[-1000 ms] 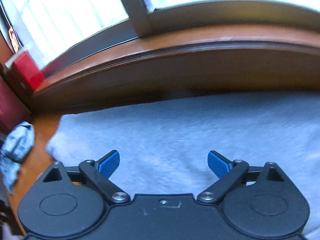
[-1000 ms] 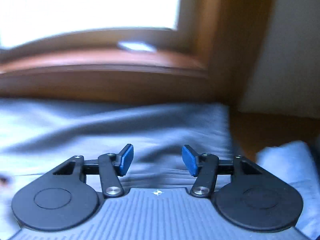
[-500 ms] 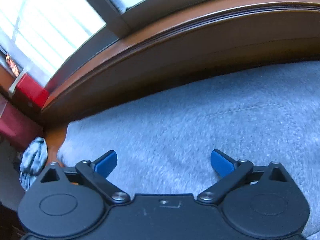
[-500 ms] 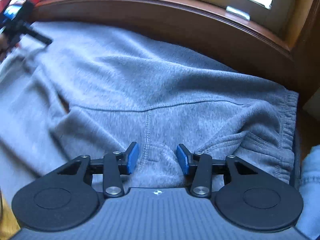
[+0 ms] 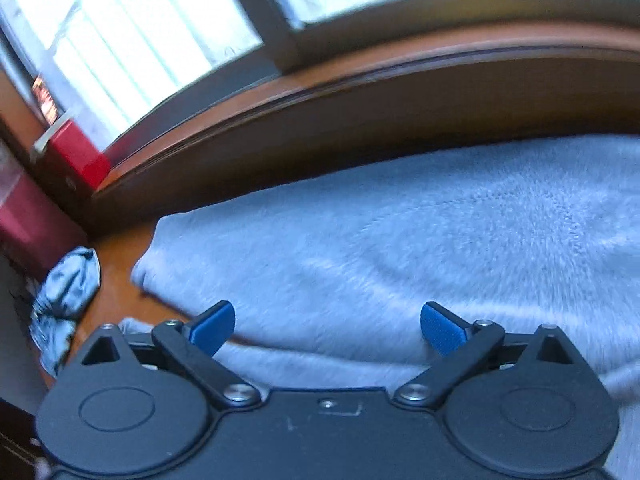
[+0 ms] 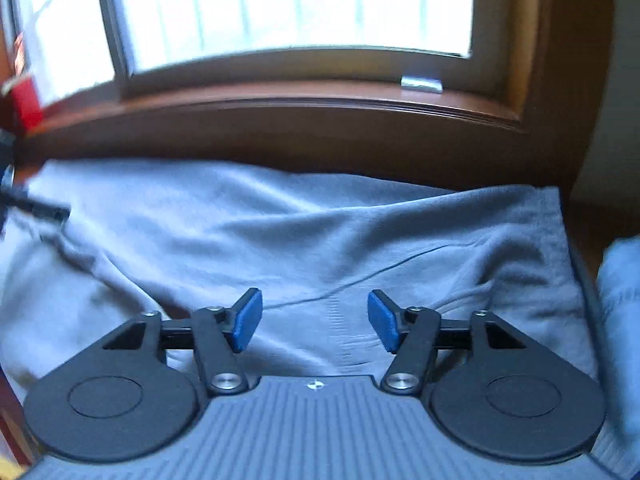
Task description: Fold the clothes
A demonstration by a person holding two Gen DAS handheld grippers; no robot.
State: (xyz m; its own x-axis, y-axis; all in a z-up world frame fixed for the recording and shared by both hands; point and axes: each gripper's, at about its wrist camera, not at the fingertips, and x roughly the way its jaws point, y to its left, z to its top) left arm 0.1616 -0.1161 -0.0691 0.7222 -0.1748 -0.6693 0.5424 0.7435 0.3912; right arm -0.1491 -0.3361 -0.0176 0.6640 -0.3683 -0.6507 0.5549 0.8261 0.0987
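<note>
left wrist view: the left gripper [image 5: 327, 328] hangs over the grey sweatpants [image 5: 400, 248], its blue pads spread wide and closing a little, gripping nothing. the pants lie along the far edge of the wooden desk [image 5: 114, 292], under the window sill [image 5: 360, 92]; a crumpled patterned cloth [image 5: 68, 292] sits at the desk's left edge.

right wrist view: the right gripper [image 6: 315, 320] is released, jaws opening over the rumpled sweatpants [image 6: 280, 232], pads clear of the fabric. a light blue garment [image 6: 622, 300] lies at the right edge.

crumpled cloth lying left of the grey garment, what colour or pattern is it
The crumpled cloth has a mottled pattern of pale blue-grey and dark patches, seen best in the left wrist view.
</note>
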